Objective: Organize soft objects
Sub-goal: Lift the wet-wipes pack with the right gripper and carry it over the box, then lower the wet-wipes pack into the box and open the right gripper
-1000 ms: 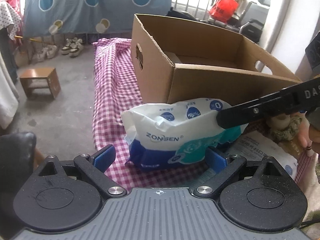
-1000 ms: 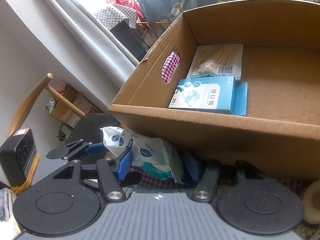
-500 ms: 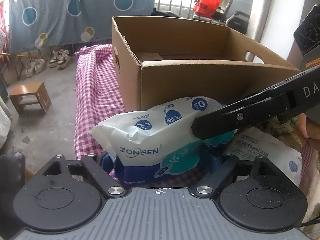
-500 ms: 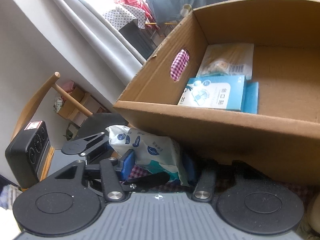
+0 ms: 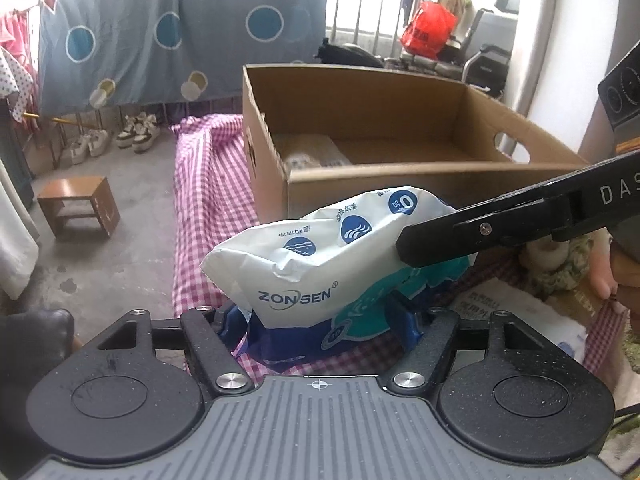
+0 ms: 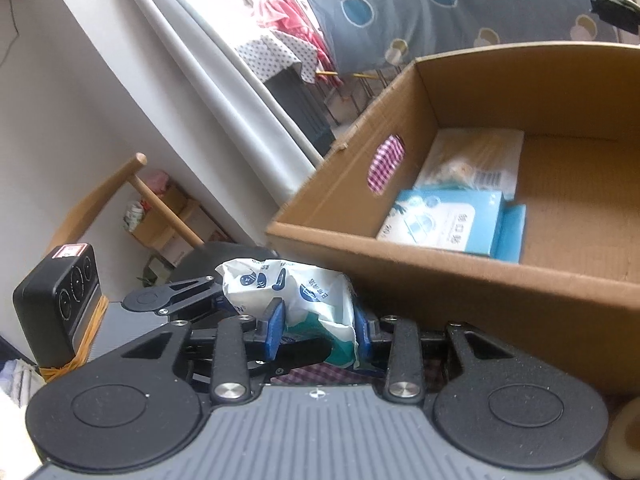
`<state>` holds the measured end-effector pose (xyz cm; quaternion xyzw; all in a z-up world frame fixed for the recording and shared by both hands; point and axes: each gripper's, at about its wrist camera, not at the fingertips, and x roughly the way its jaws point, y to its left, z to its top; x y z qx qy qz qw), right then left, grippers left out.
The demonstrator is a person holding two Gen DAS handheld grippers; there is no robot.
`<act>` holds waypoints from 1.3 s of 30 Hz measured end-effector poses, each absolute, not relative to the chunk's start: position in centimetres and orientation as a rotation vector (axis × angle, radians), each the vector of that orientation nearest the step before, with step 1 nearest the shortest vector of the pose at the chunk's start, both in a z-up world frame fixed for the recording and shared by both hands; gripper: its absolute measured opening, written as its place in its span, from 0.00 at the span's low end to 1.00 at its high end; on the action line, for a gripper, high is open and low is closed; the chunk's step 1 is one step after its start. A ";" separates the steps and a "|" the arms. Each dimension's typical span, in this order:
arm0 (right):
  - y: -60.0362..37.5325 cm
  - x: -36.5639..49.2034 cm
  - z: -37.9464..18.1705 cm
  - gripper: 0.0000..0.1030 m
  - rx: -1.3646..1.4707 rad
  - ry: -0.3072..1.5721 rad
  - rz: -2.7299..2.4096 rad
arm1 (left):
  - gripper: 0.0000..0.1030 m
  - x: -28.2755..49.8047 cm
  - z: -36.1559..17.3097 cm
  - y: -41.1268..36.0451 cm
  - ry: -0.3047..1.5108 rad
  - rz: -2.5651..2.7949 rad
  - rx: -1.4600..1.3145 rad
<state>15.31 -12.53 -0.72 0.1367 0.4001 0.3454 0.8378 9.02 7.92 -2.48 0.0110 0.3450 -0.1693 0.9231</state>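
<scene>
A soft white, blue and teal wipes pack (image 5: 320,276) is held just in front of the open cardboard box (image 5: 400,184). In the left wrist view my left gripper (image 5: 320,320) has its blue pads against the pack's lower sides, jaws closing. The right gripper's black finger (image 5: 500,228) lies across the pack's right end. In the right wrist view my right gripper (image 6: 318,330) pinches the crumpled end of the pack (image 6: 312,296), jaws closing. The left gripper's fingers (image 6: 176,300) show beyond it.
The box (image 6: 440,280) holds a light blue carton (image 6: 448,224) and a flat packet (image 6: 472,160). A pink checked cloth (image 5: 208,200) covers the table. Another white pack (image 5: 520,316) and a plush item (image 5: 560,260) lie at right. A wooden stool (image 5: 76,204) stands on the floor.
Both grippers' jaws have narrowed onto the pack. The pack has crumpled and tilted up at its right end, and the left gripper has come in closer around it.
</scene>
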 end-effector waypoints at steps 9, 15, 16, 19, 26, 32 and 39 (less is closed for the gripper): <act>-13.2 12.9 2.5 0.38 0.313 0.786 0.781 | 0.68 5.8 1.4 7.2 0.628 -0.303 0.073; -14.3 10.3 7.5 0.38 0.290 0.635 0.805 | 0.68 4.0 6.4 5.7 0.504 -0.290 0.109; -14.8 10.1 8.3 0.38 0.295 0.611 0.803 | 0.68 4.1 7.1 5.3 0.486 -0.294 0.116; -16.5 10.4 10.5 0.38 0.310 0.573 0.787 | 0.68 5.1 9.1 3.7 0.454 -0.315 0.145; -21.6 15.7 13.3 0.38 0.357 0.623 0.700 | 0.68 13.3 11.0 -0.4 0.542 -0.438 0.140; -26.0 25.6 10.5 0.38 0.477 0.850 0.616 | 0.68 23.6 8.9 -3.8 0.821 -0.527 0.079; -29.0 35.9 4.0 0.38 0.563 1.124 0.494 | 0.68 34.1 2.2 -6.4 1.132 -0.537 -0.002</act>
